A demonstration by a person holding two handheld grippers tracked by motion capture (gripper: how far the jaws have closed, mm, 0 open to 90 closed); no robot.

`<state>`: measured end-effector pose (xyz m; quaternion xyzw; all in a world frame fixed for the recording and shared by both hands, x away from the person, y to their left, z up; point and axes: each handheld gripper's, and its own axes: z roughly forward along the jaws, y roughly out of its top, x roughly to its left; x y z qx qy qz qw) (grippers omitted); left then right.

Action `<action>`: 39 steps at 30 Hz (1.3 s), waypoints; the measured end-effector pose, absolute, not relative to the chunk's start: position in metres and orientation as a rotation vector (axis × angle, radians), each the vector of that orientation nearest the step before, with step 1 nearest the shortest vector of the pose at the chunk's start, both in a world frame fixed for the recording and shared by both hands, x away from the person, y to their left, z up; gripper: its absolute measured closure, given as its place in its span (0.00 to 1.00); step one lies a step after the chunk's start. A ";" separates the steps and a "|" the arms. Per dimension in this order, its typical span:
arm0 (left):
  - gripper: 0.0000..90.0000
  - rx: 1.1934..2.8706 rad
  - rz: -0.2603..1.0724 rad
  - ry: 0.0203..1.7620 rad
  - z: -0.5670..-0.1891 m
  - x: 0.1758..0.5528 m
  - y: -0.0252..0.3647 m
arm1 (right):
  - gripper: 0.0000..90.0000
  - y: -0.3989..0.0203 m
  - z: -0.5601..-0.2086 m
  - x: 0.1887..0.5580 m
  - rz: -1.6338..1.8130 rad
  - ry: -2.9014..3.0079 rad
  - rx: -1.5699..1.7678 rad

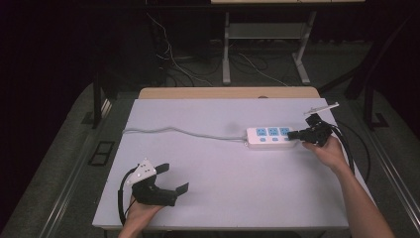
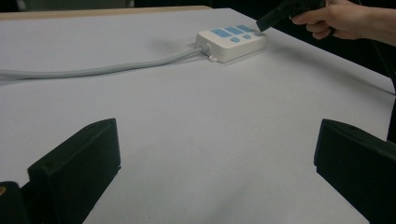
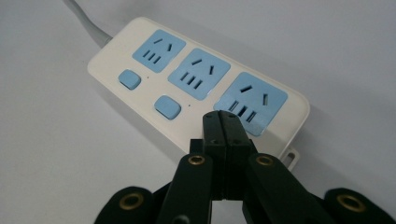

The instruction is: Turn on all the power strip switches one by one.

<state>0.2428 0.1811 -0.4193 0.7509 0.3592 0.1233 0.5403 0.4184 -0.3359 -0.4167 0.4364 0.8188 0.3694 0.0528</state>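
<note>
**Closed jaws parked right on the power strip's end switch**

The white power strip lies flat toward the far right of the table, long side running left to right. It has three blue sockets along the far edge and blue switch buttons along the near edge. Its grey cable trails off to the left, snaking across the table to the left edge.

The right gripper comes in from the strip's right end, held in the person's right hand. Its jaws are pressed together with nothing between them, and in the right gripper view the tips sit on top of the strip, on the near edge by the end socket, about where that socket's button would be. Can't tell how hard they press.

The left gripper is well away from all that, at the near left of the table, held in the left hand. Its jaws are spread wide with nothing between them, pointing roughly across the table toward the strip.
</note>
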 end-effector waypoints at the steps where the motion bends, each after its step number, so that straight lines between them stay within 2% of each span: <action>1: 0.00 1.787 0.293 0.852 -0.419 0.243 0.181 | 1.00 -0.338 -0.413 0.417 1.134 2.485 1.323; 12: 0.00 1.784 0.294 0.851 -0.419 0.242 0.182 | 1.00 -0.344 -0.389 0.417 1.179 2.458 1.308; 23: 0.00 1.780 0.293 0.849 -0.418 0.242 0.182 | 1.00 -0.326 -0.369 0.423 1.159 2.483 1.248; 39: 0.00 1.781 0.292 0.849 -0.418 0.242 0.182 | 1.00 -0.306 -0.375 0.430 1.113 2.536 1.214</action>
